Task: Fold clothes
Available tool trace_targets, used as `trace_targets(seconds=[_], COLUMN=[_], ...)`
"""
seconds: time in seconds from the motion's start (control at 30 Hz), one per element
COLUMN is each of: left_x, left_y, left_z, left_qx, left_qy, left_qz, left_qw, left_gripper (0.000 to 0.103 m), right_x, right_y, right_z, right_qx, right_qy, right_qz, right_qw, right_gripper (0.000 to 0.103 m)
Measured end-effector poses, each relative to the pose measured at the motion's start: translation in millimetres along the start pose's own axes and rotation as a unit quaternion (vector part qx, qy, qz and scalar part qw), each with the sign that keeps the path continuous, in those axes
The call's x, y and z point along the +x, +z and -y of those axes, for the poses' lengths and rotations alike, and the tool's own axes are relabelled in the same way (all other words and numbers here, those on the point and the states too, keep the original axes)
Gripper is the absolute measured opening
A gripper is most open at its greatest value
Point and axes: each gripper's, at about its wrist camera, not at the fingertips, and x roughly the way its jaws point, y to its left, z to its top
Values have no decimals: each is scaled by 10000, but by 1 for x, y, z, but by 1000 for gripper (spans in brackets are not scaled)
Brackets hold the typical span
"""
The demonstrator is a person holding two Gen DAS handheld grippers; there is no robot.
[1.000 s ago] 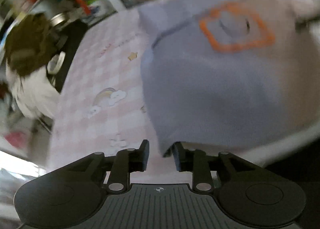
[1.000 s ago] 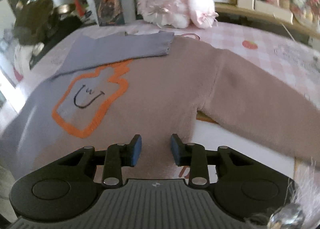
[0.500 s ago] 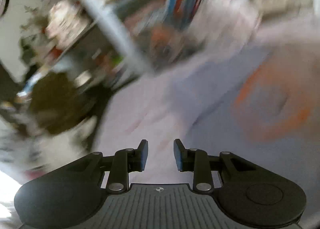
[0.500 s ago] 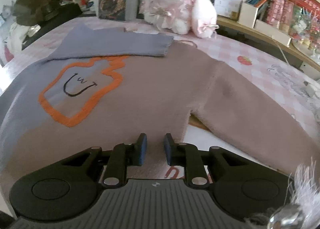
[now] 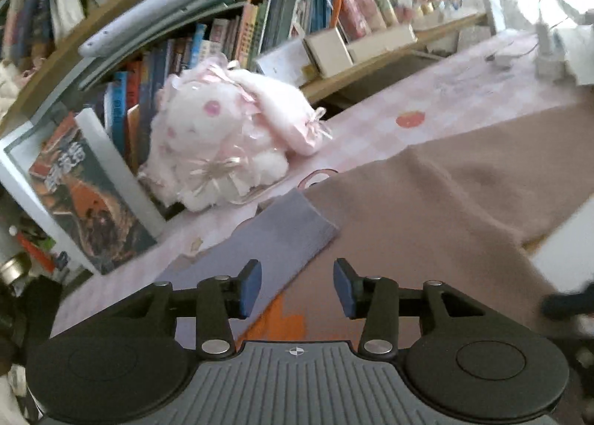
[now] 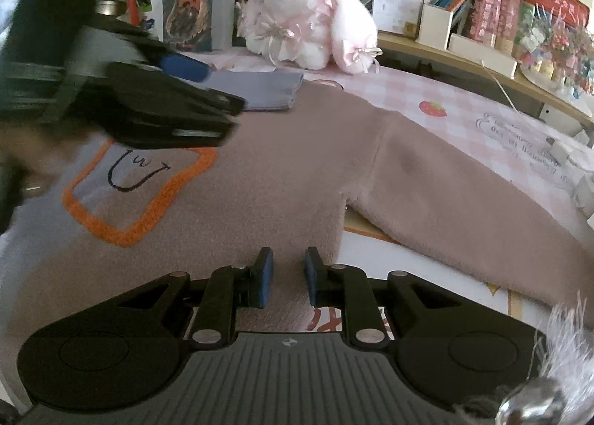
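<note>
A tan sweater with a lavender left side and an orange-outlined face lies flat on the pink checked tablecloth. Its lavender sleeve is folded across the chest; the tan sleeve stretches out to the right. My left gripper hovers just above the folded sleeve's cuff, jaws opening, nothing between the pads. It also shows in the right wrist view, the left gripper over the chest. My right gripper sits at the lower hem near the right corner, pads close together with hem fabric between them.
A pink-and-white plush rabbit sits on the tablecloth just behind the collar. An upright book and a low shelf of books line the back. A charger and cables lie at the far right. A white sheet shows under the hem.
My left gripper swung from the sweater's left edge across to the folded sleeve cuff and opened wider. My right gripper's jaws narrowed at the hem and stayed in place.
</note>
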Motion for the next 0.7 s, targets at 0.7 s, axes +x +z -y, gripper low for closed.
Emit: trace_targets(seconds=[0.7], left_x=[50], left_y=[12], left_z=[-5], left_qx=[96], left_qy=[241], left_qz=[138], left_qw=[9996], left_gripper=[5], right_x=[-1], right_y=[-1], right_z=[5], right_qx=[-15], right_qy=[133], right_qz=[43], right_qw=[9999], right_gripper=[17])
